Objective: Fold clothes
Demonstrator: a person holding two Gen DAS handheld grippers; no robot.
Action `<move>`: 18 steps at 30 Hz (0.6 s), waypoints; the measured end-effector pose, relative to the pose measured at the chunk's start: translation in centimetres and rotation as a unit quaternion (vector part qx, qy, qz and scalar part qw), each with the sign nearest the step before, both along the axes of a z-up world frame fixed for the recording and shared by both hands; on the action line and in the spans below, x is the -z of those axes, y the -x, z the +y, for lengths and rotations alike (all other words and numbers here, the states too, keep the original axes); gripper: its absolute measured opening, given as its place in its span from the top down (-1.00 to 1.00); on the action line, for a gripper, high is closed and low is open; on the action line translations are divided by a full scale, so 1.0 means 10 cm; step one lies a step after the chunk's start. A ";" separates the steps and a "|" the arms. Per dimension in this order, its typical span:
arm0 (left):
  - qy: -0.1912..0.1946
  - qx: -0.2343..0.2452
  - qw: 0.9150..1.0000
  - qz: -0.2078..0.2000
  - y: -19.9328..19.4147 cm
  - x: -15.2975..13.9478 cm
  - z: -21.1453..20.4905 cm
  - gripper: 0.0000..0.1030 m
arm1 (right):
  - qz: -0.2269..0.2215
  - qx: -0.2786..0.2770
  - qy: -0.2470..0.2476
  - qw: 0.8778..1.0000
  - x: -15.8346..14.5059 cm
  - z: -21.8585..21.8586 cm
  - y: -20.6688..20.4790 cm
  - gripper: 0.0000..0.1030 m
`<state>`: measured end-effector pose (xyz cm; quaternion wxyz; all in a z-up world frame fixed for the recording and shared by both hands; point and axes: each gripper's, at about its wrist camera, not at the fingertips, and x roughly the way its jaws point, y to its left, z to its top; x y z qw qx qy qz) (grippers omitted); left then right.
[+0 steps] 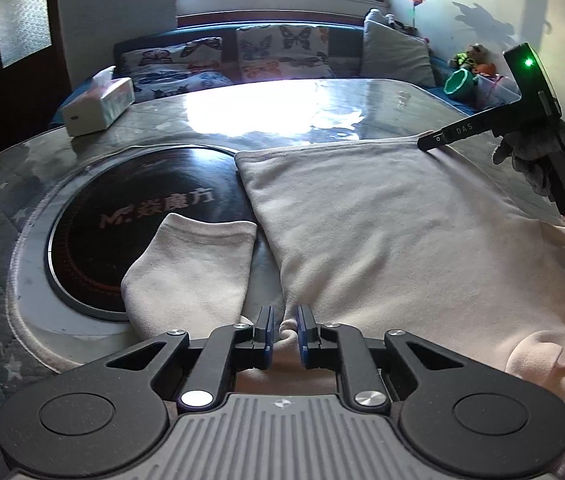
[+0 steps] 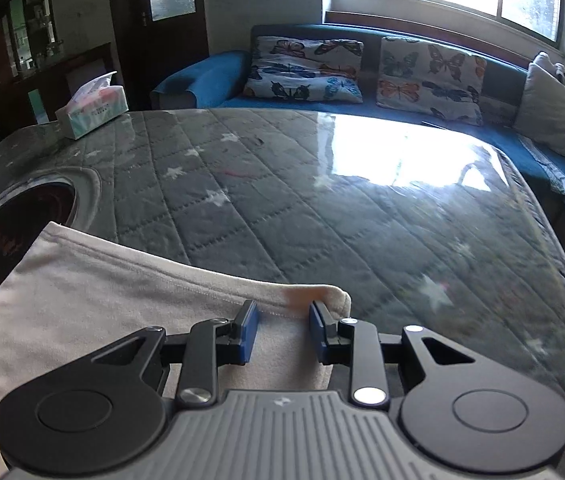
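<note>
Two claws grip cream garment (image 1: 382, 232): left claw (image 1: 284, 334) pinches lower-centre bunch, right claw (image 2: 284, 330) clamps hem corner; garment runs lower-centre to upper right.

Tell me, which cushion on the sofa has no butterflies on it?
The plain grey cushion at the sofa's window-corner end. The other two cushions are covered in colourful butterflies.
</note>
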<state>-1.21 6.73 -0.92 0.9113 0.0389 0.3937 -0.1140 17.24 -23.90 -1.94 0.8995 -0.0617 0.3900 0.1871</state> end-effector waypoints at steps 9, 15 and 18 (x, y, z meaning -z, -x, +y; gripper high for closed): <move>0.019 -0.001 1.000 -0.013 -0.02 -0.14 0.07 0.67 | -0.006 -0.026 0.008 1.000 -0.14 0.18 0.04 0.45; -0.018 -0.026 0.998 -0.046 -0.35 -0.14 0.06 0.67 | -0.019 -0.059 -0.009 0.998 -0.38 0.15 0.43 0.45; -0.029 -0.030 0.998 -0.040 -0.52 -0.06 0.06 0.67 | -0.023 -0.078 -0.017 0.997 -0.47 0.14 0.67 0.45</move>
